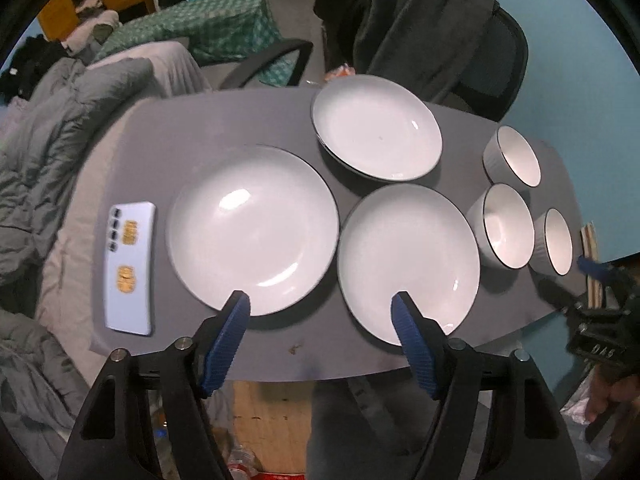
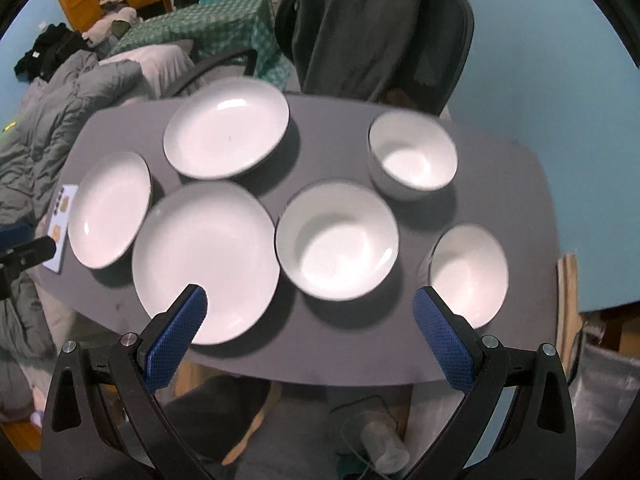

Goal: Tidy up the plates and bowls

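Table: a grey tabletop (image 1: 280,128) is seen from above in both wrist views, with three white plates and three white bowls set out on it, none stacked.
Left plate: the left plate (image 1: 253,229) is placed just beside a pale phone (image 1: 130,268), which lies flat near the table's left edge.
Near plate: the near plate (image 1: 408,264) is set right of the left plate, their rims almost touching (whether they actually meet cannot be told).
Far plate: the far plate (image 1: 376,128) is placed behind the other two, toward the chair (image 1: 496,64) draped with a dark garment.
Bowls: the far bowl (image 1: 514,156), the middle bowl (image 1: 504,226) and the right bowl (image 1: 556,242) are grouped upright on the right part of the table; the middle bowl sits just beside the near plate.
Left gripper: the left gripper (image 1: 322,304) is held above the near table edge with its blue fingers spread wide and nothing between them; one tip overlaps the left plate in the picture, the other the near plate.
Right gripper: the right gripper (image 2: 310,300) is likewise spread and empty, held over the near edge in front of the middle bowl; the right wrist view is somewhat blurred.
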